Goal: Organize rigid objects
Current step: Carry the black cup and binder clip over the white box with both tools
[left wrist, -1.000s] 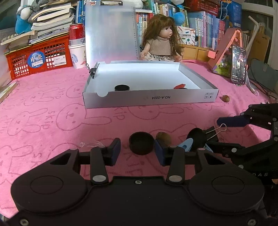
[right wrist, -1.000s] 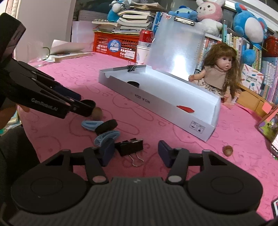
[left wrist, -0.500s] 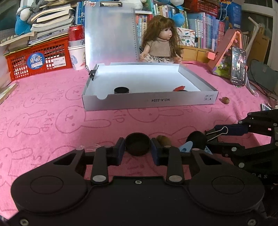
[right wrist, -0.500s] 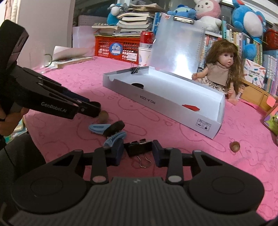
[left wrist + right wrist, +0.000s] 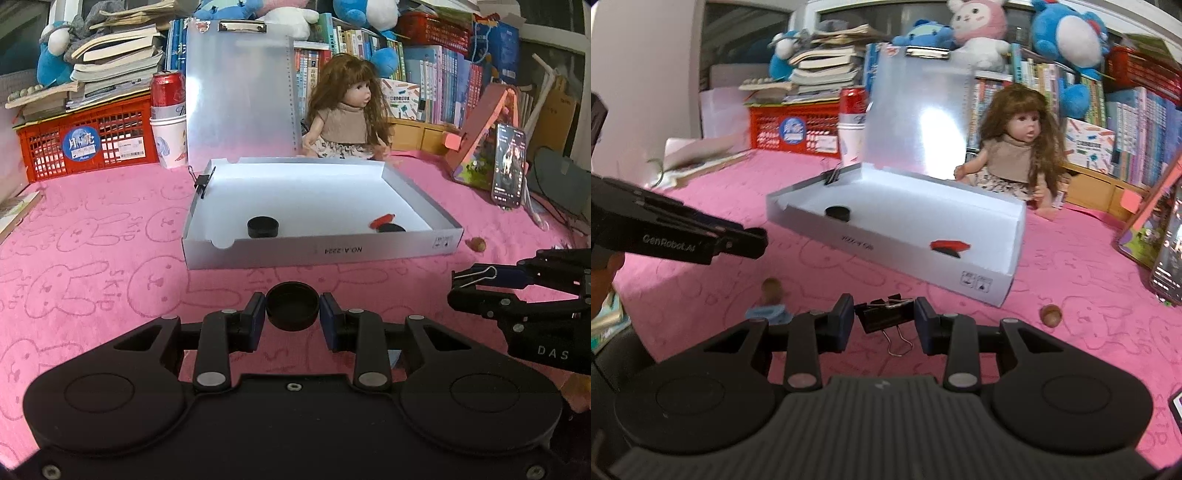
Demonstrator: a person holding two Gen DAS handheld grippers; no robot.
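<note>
Nearest in the left wrist view, the left gripper (image 5: 292, 320) is clenched on a round black cap (image 5: 292, 310), one pad against each side of it, open face up, held over the pink cloth (image 5: 110, 288) short of the box's near wall. In the right wrist view the right gripper (image 5: 884, 325) grasps a black binder clip (image 5: 884, 315) by its two ends, so the clip's long axis runs across from pad to pad; its wire handles hang down toward the camera.

Just left of that gripper, near the cloth's near edge, lie a blue piece (image 5: 768, 314) and a brown nut (image 5: 772, 288); a second nut (image 5: 1051, 315) sits to the right, off the box's near right corner.

Beyond, the shallow white box (image 5: 317, 253) lies mid-cloth with its long side across the left wrist view. Inside, another black cap (image 5: 262, 226) rests near the front wall toward the left, and a red piece (image 5: 382, 220) lies on a dark object toward the front right. A second binder clip (image 5: 201, 181) bites the box's far left corner.

At the far edge stand a clear clipboard (image 5: 240, 92), a doll (image 5: 349, 110), a red can (image 5: 168, 90) and a red basket (image 5: 85, 138).
</note>
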